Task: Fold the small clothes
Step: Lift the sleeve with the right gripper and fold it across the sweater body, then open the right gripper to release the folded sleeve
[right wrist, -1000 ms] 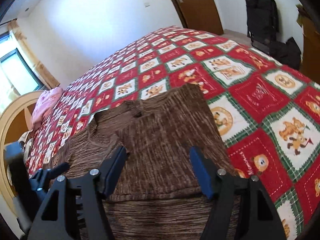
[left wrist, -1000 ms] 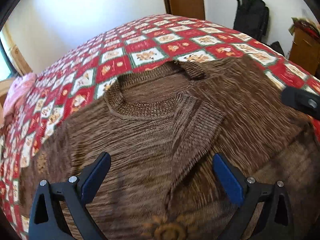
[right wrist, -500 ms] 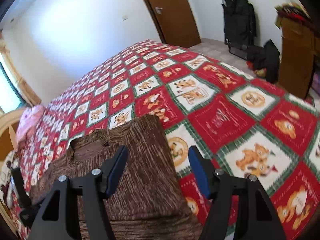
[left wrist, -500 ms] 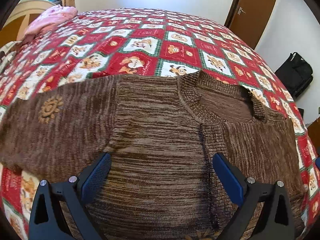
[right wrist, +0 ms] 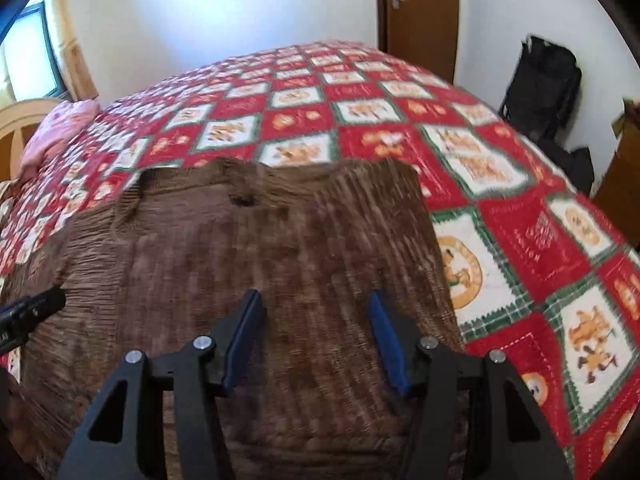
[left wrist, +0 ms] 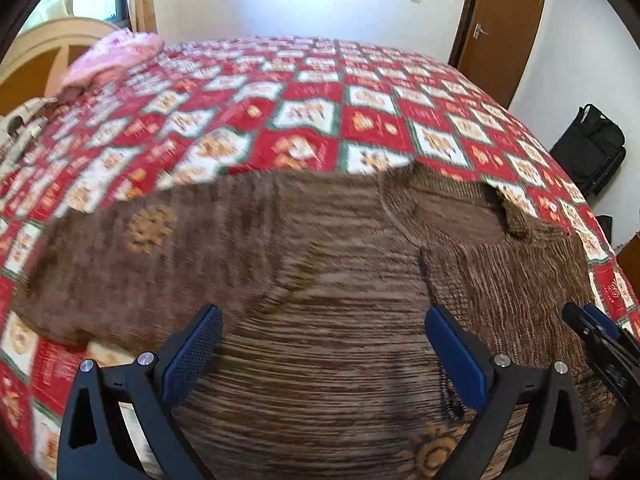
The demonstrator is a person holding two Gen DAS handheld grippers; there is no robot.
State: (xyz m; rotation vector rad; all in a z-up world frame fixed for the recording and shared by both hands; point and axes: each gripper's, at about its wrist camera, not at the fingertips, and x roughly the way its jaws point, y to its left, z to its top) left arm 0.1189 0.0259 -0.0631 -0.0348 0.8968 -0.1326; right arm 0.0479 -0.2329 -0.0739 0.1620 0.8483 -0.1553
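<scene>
A brown knitted sweater (left wrist: 320,272) lies flat on the red patchwork bed cover (left wrist: 312,116), neck opening (left wrist: 456,216) toward the far side. One sleeve (left wrist: 120,248) with an orange sun motif stretches out to the left. My left gripper (left wrist: 322,336) is open and empty above the sweater's body. My right gripper (right wrist: 314,320) is open and empty above the sweater's right half (right wrist: 248,264), where a sleeve is folded over. The right gripper's tip shows at the right edge of the left wrist view (left wrist: 592,332).
A pink cloth (left wrist: 116,56) lies at the bed's far left by a wooden headboard (left wrist: 36,60). A brown door (left wrist: 504,28) and a black bag (left wrist: 588,148) stand beyond the bed on the right. Bare bed cover (right wrist: 540,240) lies right of the sweater.
The left gripper has swung left, bringing the outstretched left sleeve into view. The right gripper has come back over the sweater's right half. Both stay open.
</scene>
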